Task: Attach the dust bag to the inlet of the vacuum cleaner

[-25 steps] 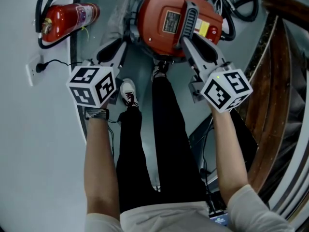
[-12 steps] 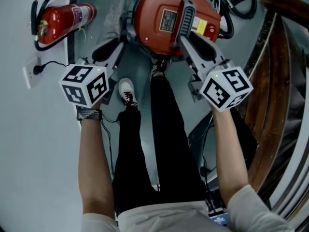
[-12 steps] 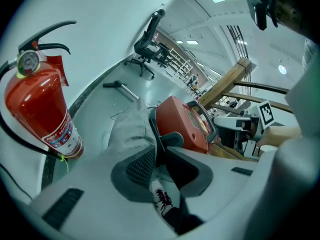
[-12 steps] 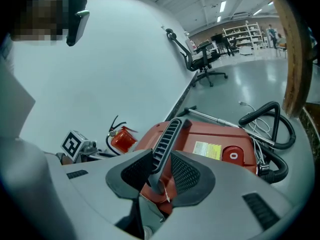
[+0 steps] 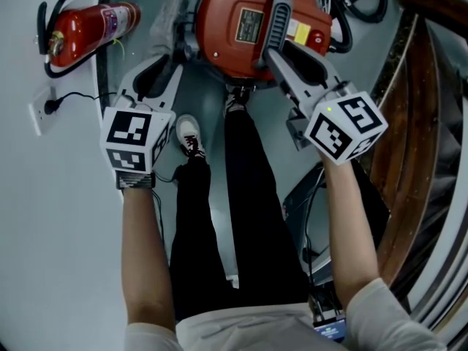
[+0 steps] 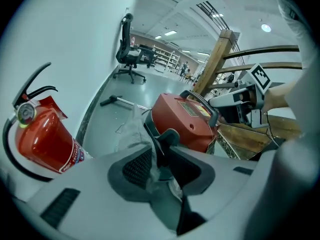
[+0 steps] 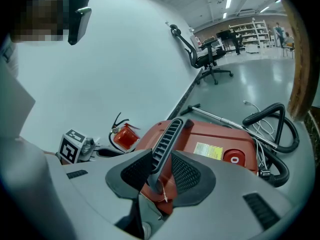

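- Left gripper (image 6: 161,151): jaws have just been opening and now stand apart. Film of the clear dust bag (image 6: 134,129) lies between them (not pinched), against the red vacuum cleaner (image 6: 187,121).
- Right gripper (image 7: 162,159): clamped on the cleaner's black handle (image 7: 167,134).

Seen from steeply above, a person in black trousers (image 5: 248,196) is standing over a red vacuum cleaner (image 5: 227,35). The right gripper (image 5: 272,50) is gripping the vacuum's black handle (image 5: 274,17). The left gripper (image 5: 157,75), just left of the vacuum, has just been opening its jaws, and a clear, crinkled dust bag (image 5: 164,20) is trailing down toward the gap between them. A red fire extinguisher (image 5: 88,26) is sitting at upper left. A wooden railing (image 5: 413,123) is curving down the right side.
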Demonstrator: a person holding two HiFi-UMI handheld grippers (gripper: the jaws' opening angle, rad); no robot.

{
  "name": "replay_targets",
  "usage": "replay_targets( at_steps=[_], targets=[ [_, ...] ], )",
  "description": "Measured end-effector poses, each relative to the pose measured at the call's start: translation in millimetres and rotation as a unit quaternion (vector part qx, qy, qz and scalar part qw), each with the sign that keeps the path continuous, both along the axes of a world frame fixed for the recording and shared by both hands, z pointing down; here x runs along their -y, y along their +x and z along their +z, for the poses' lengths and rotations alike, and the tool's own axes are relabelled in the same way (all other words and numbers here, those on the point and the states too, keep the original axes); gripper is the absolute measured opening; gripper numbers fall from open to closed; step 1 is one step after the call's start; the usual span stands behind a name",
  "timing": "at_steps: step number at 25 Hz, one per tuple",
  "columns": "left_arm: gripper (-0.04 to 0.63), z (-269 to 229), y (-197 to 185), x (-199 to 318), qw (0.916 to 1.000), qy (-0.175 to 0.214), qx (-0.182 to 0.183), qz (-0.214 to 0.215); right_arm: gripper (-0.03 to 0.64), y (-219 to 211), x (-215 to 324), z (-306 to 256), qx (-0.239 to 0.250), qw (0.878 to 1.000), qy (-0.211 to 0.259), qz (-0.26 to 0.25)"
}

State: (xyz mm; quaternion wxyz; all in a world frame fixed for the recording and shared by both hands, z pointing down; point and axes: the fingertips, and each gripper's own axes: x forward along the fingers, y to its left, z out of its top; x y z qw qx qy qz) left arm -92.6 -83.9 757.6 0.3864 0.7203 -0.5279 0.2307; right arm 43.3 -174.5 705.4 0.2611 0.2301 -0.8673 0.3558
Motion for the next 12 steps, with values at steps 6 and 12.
replay_targets(
  at_steps=[6,12],
  targets=[
    [0.113,0.6,0.1,1.9,0.9997,0.003,0.018,0.016,0.121,0.3,0.2,0.2,0.0,1.0,-0.002,-0.007],
    [0.072,7.3,-1.7,3.3,0.999,-0.004,0.044,0.0,0.12,-0.7,0.4,0.2,0.007,1.0,-0.01,-0.009]
  ],
)
